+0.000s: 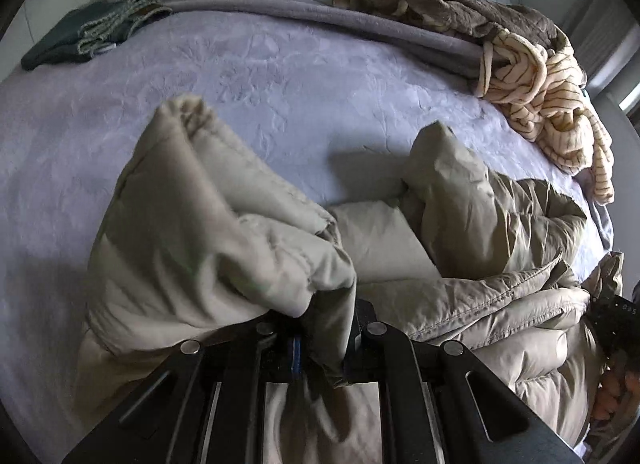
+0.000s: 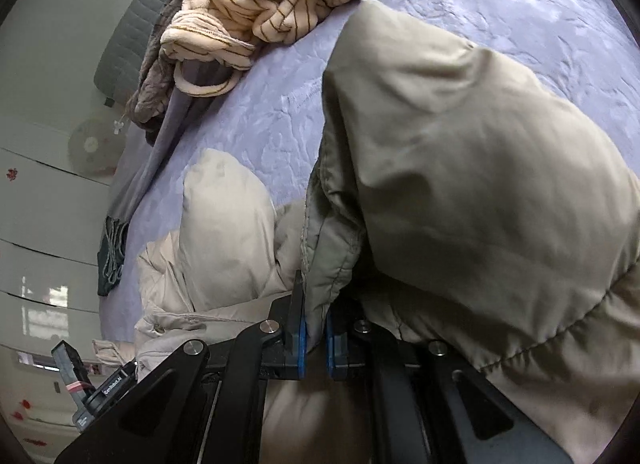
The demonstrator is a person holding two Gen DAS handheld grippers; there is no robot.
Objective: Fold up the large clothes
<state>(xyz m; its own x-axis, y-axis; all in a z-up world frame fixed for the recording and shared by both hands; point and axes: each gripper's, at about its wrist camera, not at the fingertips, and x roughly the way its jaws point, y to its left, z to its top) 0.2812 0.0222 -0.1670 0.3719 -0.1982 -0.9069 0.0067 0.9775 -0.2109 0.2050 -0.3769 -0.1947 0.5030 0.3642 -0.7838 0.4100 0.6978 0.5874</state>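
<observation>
Left wrist: 1 beige jacket [image 1: 224, 248], 2 grippers.

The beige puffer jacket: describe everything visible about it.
The beige puffer jacket is a padded, quilted garment of smooth, slightly shiny fabric with stitched seams. It lies crumpled at the near edge of the lavender bedspread, partly lifted in two bunches. The left gripper is shut on one fold, and the right gripper is shut on another, so a raised section drapes over each. It lies apart from the striped cream robe.
</observation>
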